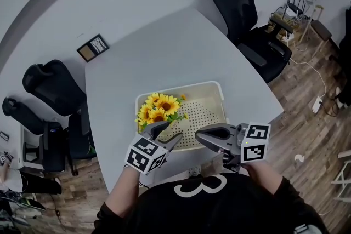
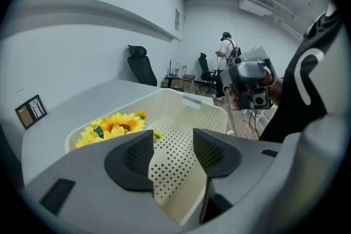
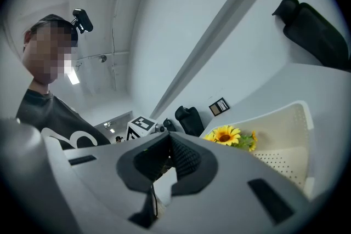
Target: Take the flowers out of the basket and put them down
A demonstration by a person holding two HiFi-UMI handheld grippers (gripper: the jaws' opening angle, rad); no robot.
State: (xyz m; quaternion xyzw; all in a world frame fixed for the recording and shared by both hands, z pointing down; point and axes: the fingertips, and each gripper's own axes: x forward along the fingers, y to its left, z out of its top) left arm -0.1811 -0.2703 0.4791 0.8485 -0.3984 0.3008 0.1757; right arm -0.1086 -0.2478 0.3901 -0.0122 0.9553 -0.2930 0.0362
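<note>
**Flowers.** The flowers [image 1: 159, 108] lie inside the basket [image 1: 186, 88], in its far left corner as the head view shows it. The yellow heads rest against the left wall. Neither gripper touches them.

**Basket.** The basket stands on the table [image 1: 164, 46], close to the near edge. The rest of its perforated floor is bare.

**Left gripper.** The left gripper [image 1: 167, 131] hangs over the near left corner of the basket and points down and forward. Its jaws stand wide apart. Only the perforated floor and the near wall show between the pads; nothing is gripped. The flowers lie just beyond and to the left of the jaw tips.

**Right gripper.** The right gripper [image 1: 198, 134] is held level over the near rim and points toward the left gripper. Its pads meet at the tips, with nothing between them.
</note>
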